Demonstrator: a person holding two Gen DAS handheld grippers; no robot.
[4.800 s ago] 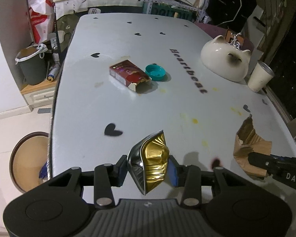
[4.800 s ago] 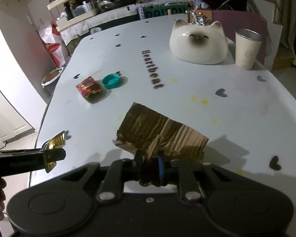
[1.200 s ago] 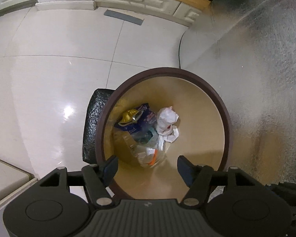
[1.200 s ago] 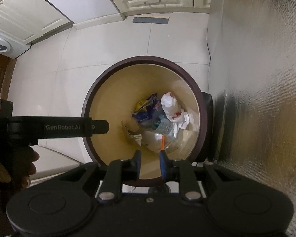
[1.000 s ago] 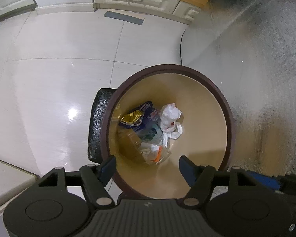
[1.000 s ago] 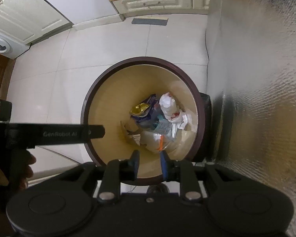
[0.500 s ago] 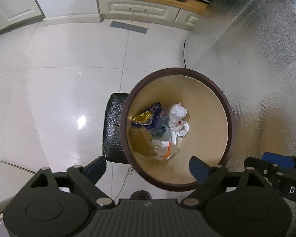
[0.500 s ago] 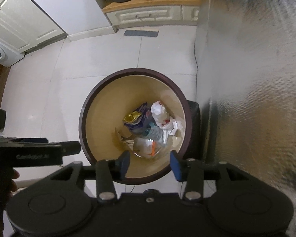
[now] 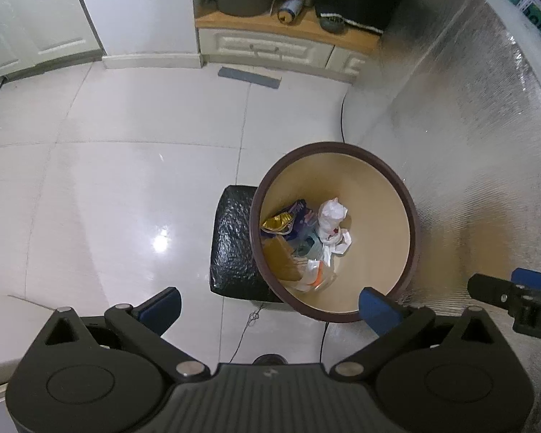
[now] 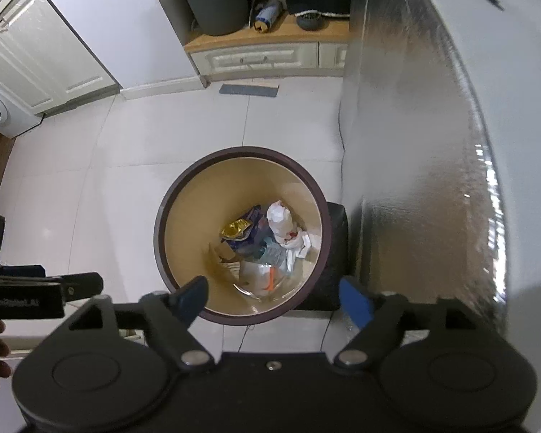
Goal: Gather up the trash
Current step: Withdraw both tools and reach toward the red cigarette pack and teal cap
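Trash lies at the bottom of the round brown-rimmed bin point(image 9: 411, 216): a gold foil wrapper point(image 9: 277, 222), a brown cardboard scrap point(image 9: 279, 259) and crumpled white plastic point(image 9: 331, 216). A black bag point(image 9: 231, 245) sits against the bin, a silvery table skirt point(image 9: 469, 126) beside it. Left gripper point(image 9: 268, 305) and right gripper point(image 10: 272, 297) hang above, jaws opening, nothing between them.

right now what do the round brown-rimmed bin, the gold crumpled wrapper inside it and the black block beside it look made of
Round brown-rimmed bin: probably plastic, with a smooth matte tan inside and an even dark rim. Gold crumpled wrapper: metallised foil or film, mirror-bright with sharp creases. Black block: unclear, perhaps glossy plastic or leatherette, with a pebbled surface that catches highlights.
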